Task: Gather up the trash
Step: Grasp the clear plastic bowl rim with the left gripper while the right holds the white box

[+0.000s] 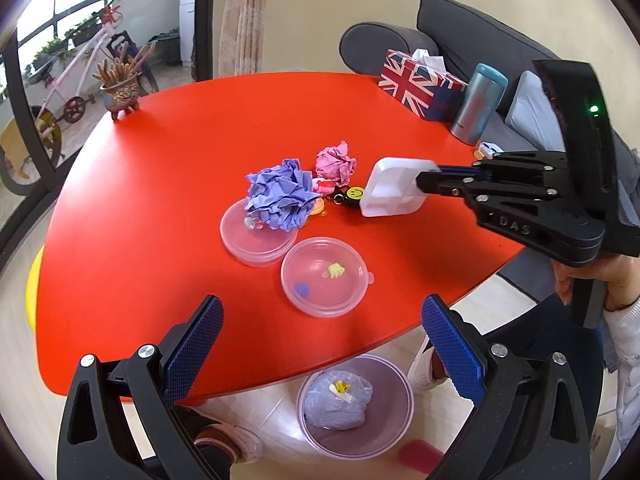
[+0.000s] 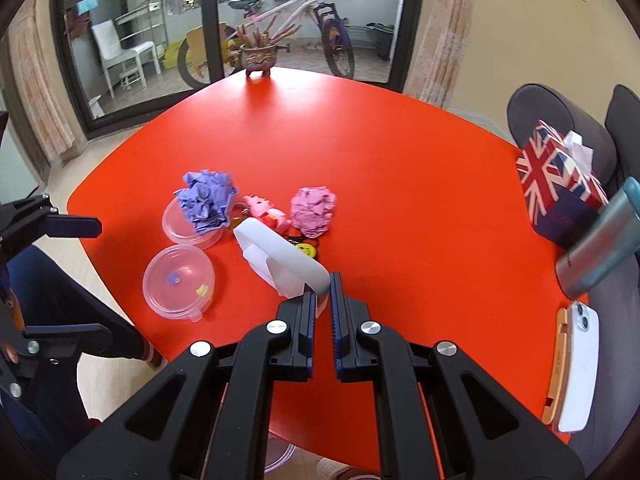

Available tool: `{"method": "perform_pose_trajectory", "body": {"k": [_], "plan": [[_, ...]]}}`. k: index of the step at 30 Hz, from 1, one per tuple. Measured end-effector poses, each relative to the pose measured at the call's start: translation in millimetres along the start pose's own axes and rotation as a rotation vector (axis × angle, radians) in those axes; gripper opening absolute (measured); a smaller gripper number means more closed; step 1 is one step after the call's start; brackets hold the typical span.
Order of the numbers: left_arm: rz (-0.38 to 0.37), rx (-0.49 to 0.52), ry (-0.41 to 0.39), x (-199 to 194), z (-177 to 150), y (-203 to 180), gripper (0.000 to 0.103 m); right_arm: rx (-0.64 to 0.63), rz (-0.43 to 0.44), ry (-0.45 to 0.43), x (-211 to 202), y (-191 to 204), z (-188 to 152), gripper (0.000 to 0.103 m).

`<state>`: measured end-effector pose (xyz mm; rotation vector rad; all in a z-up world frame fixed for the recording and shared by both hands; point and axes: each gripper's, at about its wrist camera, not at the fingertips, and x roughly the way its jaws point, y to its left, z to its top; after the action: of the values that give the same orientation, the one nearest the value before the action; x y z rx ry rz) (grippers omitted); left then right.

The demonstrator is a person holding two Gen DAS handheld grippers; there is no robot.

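My right gripper (image 2: 323,288) is shut on the rim of a white foam tray (image 2: 280,260) and holds it above the red table (image 2: 400,200); the left wrist view shows the tray (image 1: 394,188) raised and the right gripper (image 1: 424,181) on its edge. My left gripper (image 1: 320,344) is open and empty over the table's near edge. A crumpled purple paper ball (image 1: 280,194) rests on a clear lid (image 1: 256,240). A crumpled pink paper ball (image 1: 336,162) lies behind it. A clear bin (image 1: 356,404) on the floor holds a bag.
A clear round container (image 1: 324,276) with small bits sits near the front edge. A pink toy (image 2: 268,214) and smiley keychain (image 1: 355,193) lie by the tray. A flag tissue box (image 1: 420,80), thermos (image 1: 478,104), plant pot (image 1: 120,92) and phone (image 2: 580,364) stand around.
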<state>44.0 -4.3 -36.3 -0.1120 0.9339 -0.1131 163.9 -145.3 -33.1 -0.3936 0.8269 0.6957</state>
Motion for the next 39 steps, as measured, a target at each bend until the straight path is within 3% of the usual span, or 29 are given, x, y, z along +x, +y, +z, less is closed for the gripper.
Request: {"method": "perform_pose_trajectory", "body": {"k": [5, 12, 24, 30, 39], "plan": [[-0.004, -0.017, 0.028, 11.5, 6.4, -2.2, 0.095, 0.033, -0.014, 0.012, -6.1, -12.3, -3.7, 0.006], [0.025, -0.101, 0.088, 34.5, 16.2, 2.6, 0.095, 0.045, -0.009, 0.015, -8.5, -17.3, -9.3, 0.006], [0.092, -0.151, 0.155, 58.3, 23.4, 1.9, 0.095, 0.052, -0.016, 0.014, -12.1, -22.1, -13.9, 0.006], [0.107, -0.15, 0.181, 67.8, 22.8, 0.9, 0.064, 0.058, -0.013, 0.012, -13.1, -23.7, -15.1, 0.006], [0.085, -0.128, 0.159, 62.8, 20.4, 4.0, 0.063, 0.061, -0.012, 0.015, -12.5, -24.3, -16.5, 0.006]]}}
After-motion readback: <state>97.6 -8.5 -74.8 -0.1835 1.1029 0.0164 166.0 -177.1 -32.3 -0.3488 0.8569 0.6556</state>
